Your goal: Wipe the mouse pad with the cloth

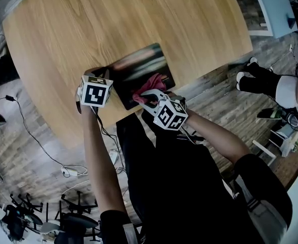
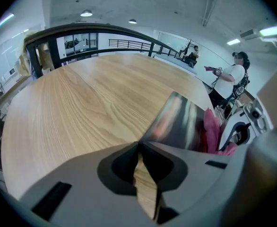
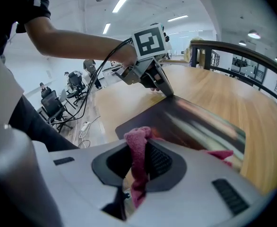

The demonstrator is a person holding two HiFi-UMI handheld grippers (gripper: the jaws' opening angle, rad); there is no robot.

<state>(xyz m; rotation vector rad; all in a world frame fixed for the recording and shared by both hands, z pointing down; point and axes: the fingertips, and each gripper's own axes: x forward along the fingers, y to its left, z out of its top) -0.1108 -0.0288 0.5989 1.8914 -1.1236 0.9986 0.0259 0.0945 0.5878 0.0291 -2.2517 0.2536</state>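
Note:
A dark, glossy mouse pad [image 1: 139, 67] lies near the front edge of the round wooden table [image 1: 88, 24]. My left gripper [image 1: 107, 71] is shut, and its tips rest on the pad's near-left corner [image 2: 150, 134]. From the right gripper view, that left gripper [image 3: 169, 93] presses the pad's far corner. My right gripper [image 1: 143, 96] is shut on a pink cloth [image 1: 154, 82], which lies bunched on the pad's front right part. The cloth [image 3: 136, 145] runs up between the right jaws, over the pad [image 3: 195, 119]. The left gripper view shows the cloth [image 2: 212, 126] beside the pad [image 2: 176, 119].
The table's edge runs just in front of the pad, and the person's dark clothing is right below it. A cable and plug [image 1: 70, 172] lie on the plank floor at the left. Another person [image 1: 271, 83] stands to the right, off the table.

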